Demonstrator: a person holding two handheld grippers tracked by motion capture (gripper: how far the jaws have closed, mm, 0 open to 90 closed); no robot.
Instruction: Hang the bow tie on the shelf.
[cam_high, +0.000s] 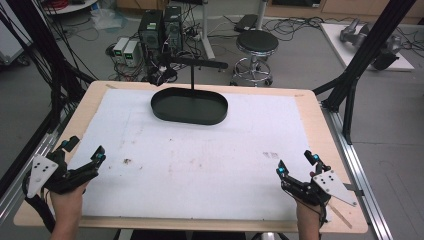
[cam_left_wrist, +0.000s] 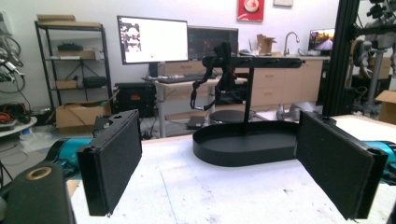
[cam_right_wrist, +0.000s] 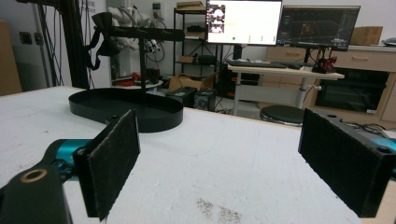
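Left gripper (cam_high: 86, 152) sits at the near left of the white mat (cam_high: 200, 165), jaws spread wide, holding nothing; right gripper (cam_high: 297, 165) at the near right likewise gapes empty; the black oval tray (cam_high: 189, 106) with its post stands well apart at the far edge.

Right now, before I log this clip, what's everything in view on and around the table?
Table: one, light wood, centre of the high view.
Sheet: one, white, stained, covering most of the tabletop.
Tray: one, black, oval, far middle of the sheet, with an upright post and crossbar.
Stool: one, black seat, on the floor beyond the table.
Computer towers: two, dark, on the floor behind the table.
Monitors: two, on a desk in the background.
Left claw: one, black, open, near left corner, holding nothing.
Right claw: one, black, open, near right corner, holding nothing.
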